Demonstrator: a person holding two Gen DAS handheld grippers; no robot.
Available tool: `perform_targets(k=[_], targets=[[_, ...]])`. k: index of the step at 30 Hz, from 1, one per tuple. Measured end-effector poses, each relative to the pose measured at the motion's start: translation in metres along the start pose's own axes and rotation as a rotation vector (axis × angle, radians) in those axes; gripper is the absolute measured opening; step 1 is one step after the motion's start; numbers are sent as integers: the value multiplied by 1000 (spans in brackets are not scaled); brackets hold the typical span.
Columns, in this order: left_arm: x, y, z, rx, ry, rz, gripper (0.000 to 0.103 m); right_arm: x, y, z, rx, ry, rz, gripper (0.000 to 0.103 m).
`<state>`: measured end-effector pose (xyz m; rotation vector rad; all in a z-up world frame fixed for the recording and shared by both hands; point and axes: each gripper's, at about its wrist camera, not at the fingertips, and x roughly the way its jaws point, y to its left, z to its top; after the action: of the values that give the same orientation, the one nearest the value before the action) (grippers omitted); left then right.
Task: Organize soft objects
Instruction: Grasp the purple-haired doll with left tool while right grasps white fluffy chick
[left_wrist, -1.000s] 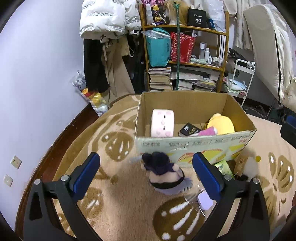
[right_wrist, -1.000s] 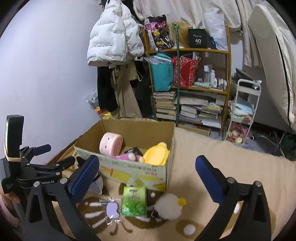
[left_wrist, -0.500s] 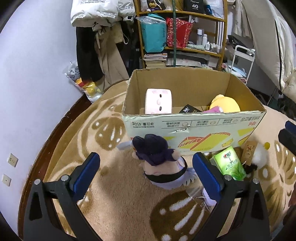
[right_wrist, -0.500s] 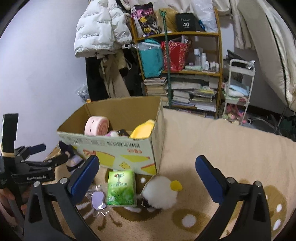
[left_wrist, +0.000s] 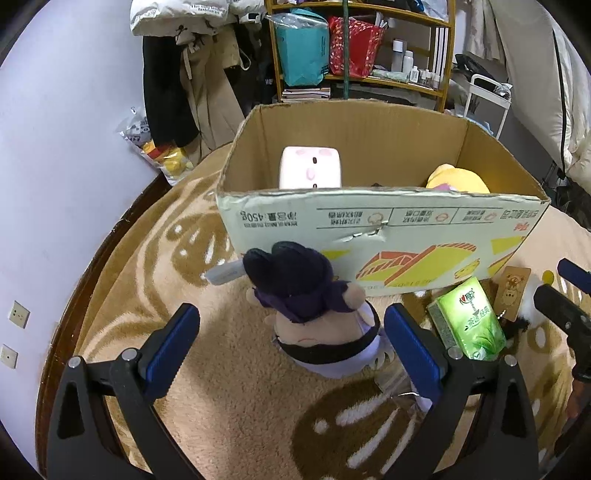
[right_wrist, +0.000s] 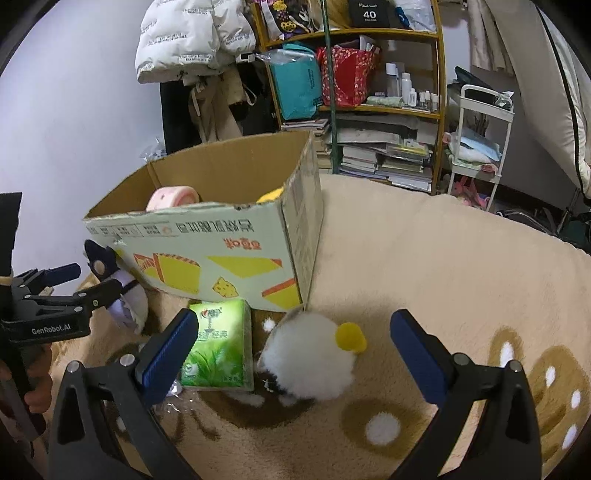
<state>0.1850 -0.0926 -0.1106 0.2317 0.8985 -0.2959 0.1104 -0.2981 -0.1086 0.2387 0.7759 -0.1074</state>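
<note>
Nearest me, my left hand-held gripper (left_wrist: 291, 345) is spread wide with nothing in it, its pads flanking the dark-haired plush doll (left_wrist: 314, 314) sitting on the rug (left_wrist: 229, 406) against the cardboard box (left_wrist: 369, 225). My right hand-held gripper (right_wrist: 293, 349) is likewise wide and empty, framing the white fluffy plush (right_wrist: 310, 360) beside the green tissue pack (right_wrist: 219, 343). Further in, the box already holds a pink roll-shaped plush (left_wrist: 310, 171) and a yellow plush (left_wrist: 458, 179). I judge the job about half done: both floor plushes still need boxing.
</note>
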Motion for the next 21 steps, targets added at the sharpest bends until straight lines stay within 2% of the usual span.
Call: perform_targets(k=[5,6,10,15,17,18,21], targets=[[5,0,-2,-4,8,-6,99,9,-5,-5,22,34,-13,103],[6,0,-2,-8,8,-10,99,12,-6,-5,21,49,-20,100],[9,2,-3,-28,14,-34,98,26,-12,-9,32,135,-4,75],[11,5,-3,-47,34,-107,83,38,-17,-16,50,192,22,55],[12,4,-4,-60,46,-156,64,41,-17,-18,60,206,33,44],[11,3,-4,-64,53,-175,61,42,-18,-18,64,211,39,43],[9,-1,-5,-47,48,-167,57,41,-19,-19,63,206,46,39]])
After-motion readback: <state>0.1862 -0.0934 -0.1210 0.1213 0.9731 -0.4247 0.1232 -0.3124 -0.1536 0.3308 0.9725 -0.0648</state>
